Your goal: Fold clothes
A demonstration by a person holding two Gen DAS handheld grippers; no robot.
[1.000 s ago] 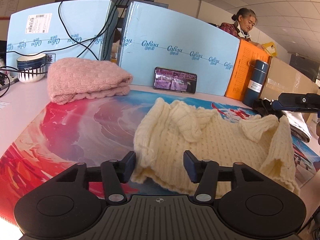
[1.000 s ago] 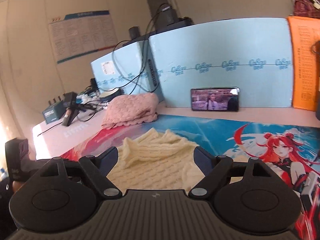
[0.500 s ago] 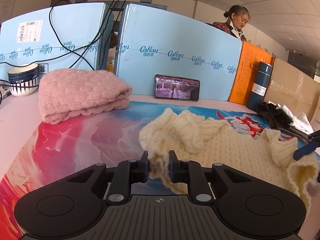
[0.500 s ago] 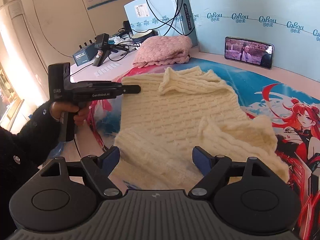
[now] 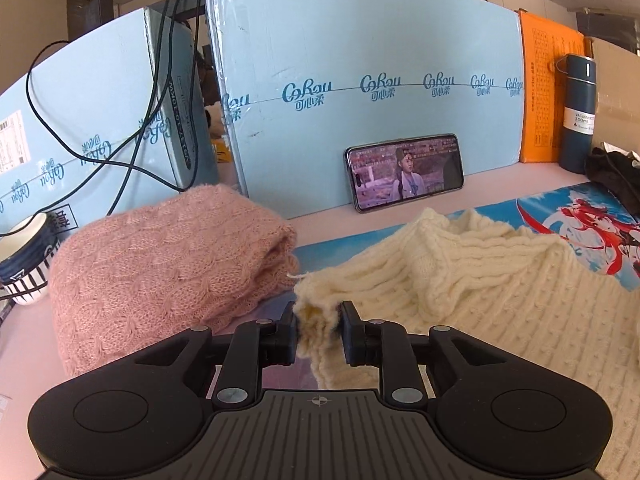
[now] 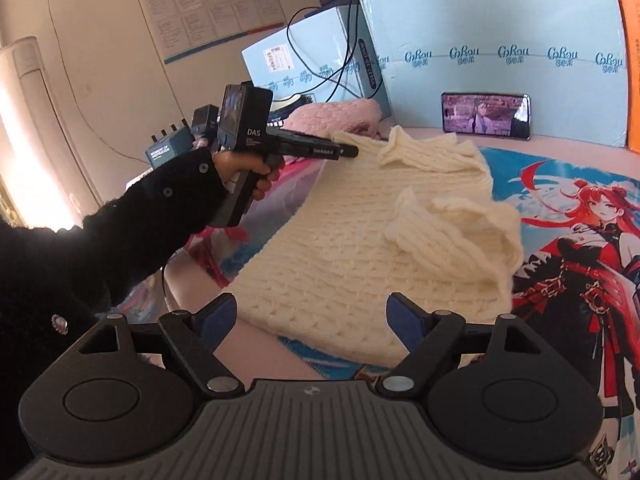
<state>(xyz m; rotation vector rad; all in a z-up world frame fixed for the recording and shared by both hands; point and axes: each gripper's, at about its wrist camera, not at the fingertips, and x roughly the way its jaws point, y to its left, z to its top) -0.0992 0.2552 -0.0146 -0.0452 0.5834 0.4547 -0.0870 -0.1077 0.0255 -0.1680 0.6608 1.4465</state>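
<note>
We see the cream sweater (image 6: 360,248) spread across the printed mat (image 6: 580,216) on the counter (image 5: 24,344), its near hem just ahead of our right gripper (image 6: 312,320) and one sleeve bunched up on top of the body toward the mat's red-haired figure. Our left gripper (image 5: 318,330) has a corner of the sweater between its fingers (image 5: 286,332); the pads pinch the bunched knit from both sides, and the jaws are easing apart slightly while the cloth sits between them. From the right wrist view we see the same left gripper held by a hand (image 6: 244,172) in a black sleeve (image 6: 132,224), its tip at the far left corner of the sweater. Our right gripper's fingers stand spread wide, with nothing held; the sweater's hem lies on the counter beyond them. A folded pink sweater (image 5: 160,264) rests just beside the pinched corner. A phone (image 5: 404,172) leans against the blue boxes (image 5: 360,80) at the back, and a dark flask (image 5: 578,112) stands near the orange panel.
</note>
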